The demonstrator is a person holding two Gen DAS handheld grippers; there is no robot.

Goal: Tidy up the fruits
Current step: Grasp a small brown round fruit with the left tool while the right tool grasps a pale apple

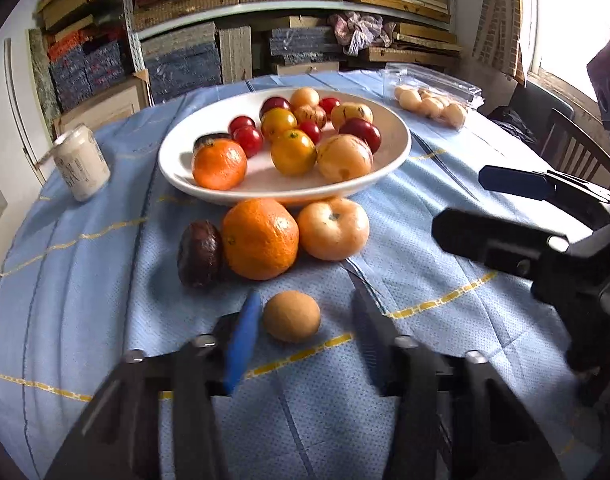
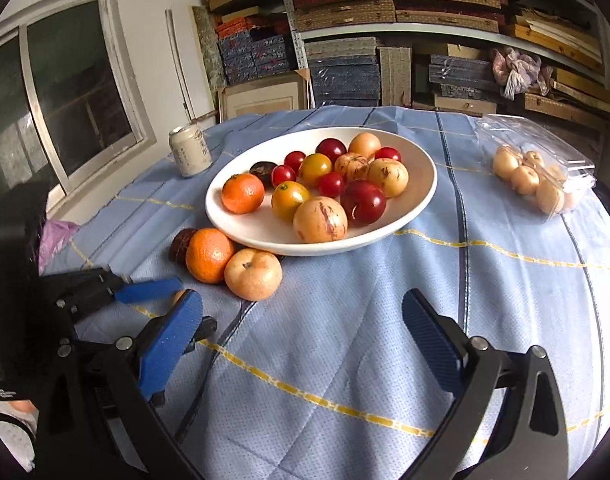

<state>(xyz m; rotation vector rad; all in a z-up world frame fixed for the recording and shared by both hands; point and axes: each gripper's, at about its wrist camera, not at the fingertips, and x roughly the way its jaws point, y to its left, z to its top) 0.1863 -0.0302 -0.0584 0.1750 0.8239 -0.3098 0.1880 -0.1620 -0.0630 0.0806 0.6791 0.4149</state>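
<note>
The left gripper [image 1: 301,332] is bracketing a small brown fruit [image 1: 292,315], pads not yet pressing. The right gripper [image 2: 301,340] is hanging wide apart, empty. Next: clamping gently, then lifting toward the white bowl [image 1: 397,148].

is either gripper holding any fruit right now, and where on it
Nothing is gripped yet. The small brown fruit sits on the tablecloth between the left gripper fingers, gaps visible on both sides. The right gripper is open and empty.

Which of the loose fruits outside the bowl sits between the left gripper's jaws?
The small tan round fruit, alone in front of the dark fruit, big orange and pale peach-coloured fruit lined up against the white bowl.
</note>
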